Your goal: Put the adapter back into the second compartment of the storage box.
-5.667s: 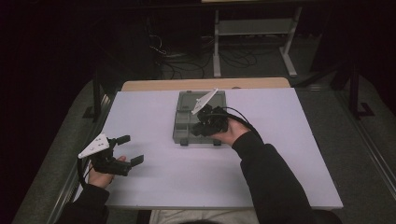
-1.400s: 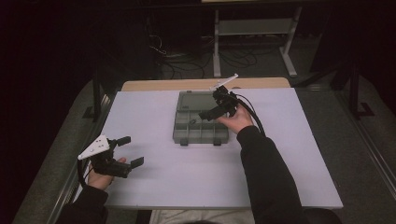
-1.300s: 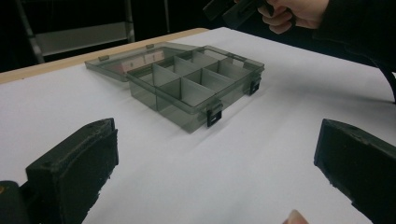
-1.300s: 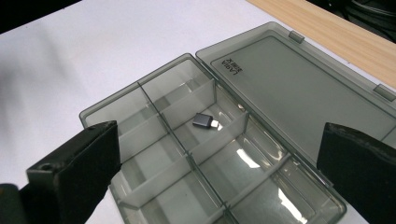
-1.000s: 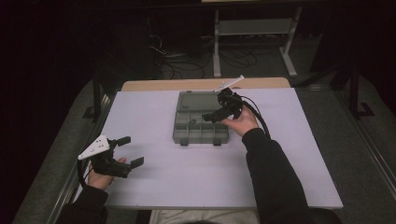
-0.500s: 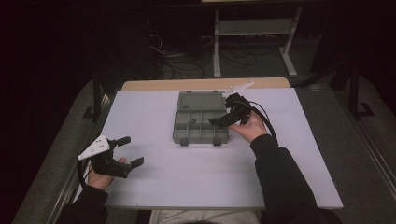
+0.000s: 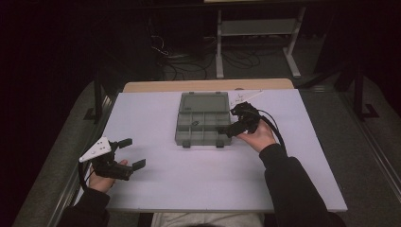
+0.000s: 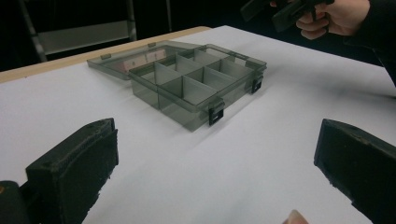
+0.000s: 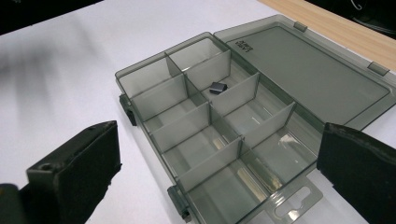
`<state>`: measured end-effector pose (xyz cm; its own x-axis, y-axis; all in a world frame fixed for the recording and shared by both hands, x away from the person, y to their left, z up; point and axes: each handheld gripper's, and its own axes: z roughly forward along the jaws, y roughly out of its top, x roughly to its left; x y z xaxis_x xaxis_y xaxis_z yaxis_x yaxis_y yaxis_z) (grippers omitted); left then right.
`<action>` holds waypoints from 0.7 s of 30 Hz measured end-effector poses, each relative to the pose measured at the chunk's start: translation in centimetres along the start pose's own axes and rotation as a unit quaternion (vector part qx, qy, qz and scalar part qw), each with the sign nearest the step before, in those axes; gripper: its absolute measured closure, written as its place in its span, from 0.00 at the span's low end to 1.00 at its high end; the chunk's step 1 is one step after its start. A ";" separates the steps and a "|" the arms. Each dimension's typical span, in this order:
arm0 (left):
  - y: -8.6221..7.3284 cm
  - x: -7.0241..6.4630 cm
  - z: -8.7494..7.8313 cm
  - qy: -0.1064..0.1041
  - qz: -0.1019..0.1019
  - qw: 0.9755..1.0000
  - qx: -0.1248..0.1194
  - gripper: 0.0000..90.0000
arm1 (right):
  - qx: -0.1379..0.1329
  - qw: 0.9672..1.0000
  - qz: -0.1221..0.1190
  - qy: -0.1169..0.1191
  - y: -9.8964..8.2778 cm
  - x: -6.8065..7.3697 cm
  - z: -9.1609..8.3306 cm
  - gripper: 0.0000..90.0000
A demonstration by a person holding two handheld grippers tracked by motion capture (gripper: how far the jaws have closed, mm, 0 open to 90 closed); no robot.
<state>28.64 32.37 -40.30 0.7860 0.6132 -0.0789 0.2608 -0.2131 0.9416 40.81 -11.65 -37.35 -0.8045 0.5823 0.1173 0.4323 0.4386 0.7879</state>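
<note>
Left gripper [image 7: 126,152] idles at the table's seven o'clock, jaws wide, empty. Organizer box [image 7: 202,124] sits centre, lid flat toward twelve, exposing a small dark piece [image 9: 217,87], probably just dropped there. Right gripper [image 7: 226,128], at the box's three o'clock, gapes empty.

The organiser box [image 9: 224,135] is smoky translucent grey with black latches; a small dark grey piece [image 9: 217,87] lies in one compartment. The bench [image 7: 213,179] is pale lilac-white, tan along its far edge. Both tools, left [image 7: 126,153] and right [image 7: 225,130], are black.
</note>
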 end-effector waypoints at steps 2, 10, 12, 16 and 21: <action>0.0 0.0 0.0 0.000 0.000 1.000 0.000 0.00 | -0.003 1.000 0.002 0.002 -0.1 0.1 -0.2 0.00; 0.0 0.0 0.0 0.000 0.001 1.000 0.001 0.00 | -0.011 1.000 -0.007 0.002 -0.6 0.8 -0.8 0.00; 0.0 0.0 0.0 0.000 0.001 1.000 0.001 0.00 | -0.015 1.000 -0.013 0.002 -0.9 1.1 -1.2 0.00; 0.0 0.0 0.0 0.001 0.001 1.000 0.002 0.00 | -0.018 1.000 -0.015 0.001 -1.1 1.3 -1.5 0.00; 0.0 0.0 0.0 0.001 0.001 1.000 0.001 0.00 | -0.021 1.000 -0.014 -0.001 -1.6 1.6 -1.9 0.00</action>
<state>28.62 32.36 -40.30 0.7855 0.6142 -0.0766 0.2608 -0.2162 0.9409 38.00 -12.71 -37.27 -0.8153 0.5713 0.0940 0.3919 0.4250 0.8159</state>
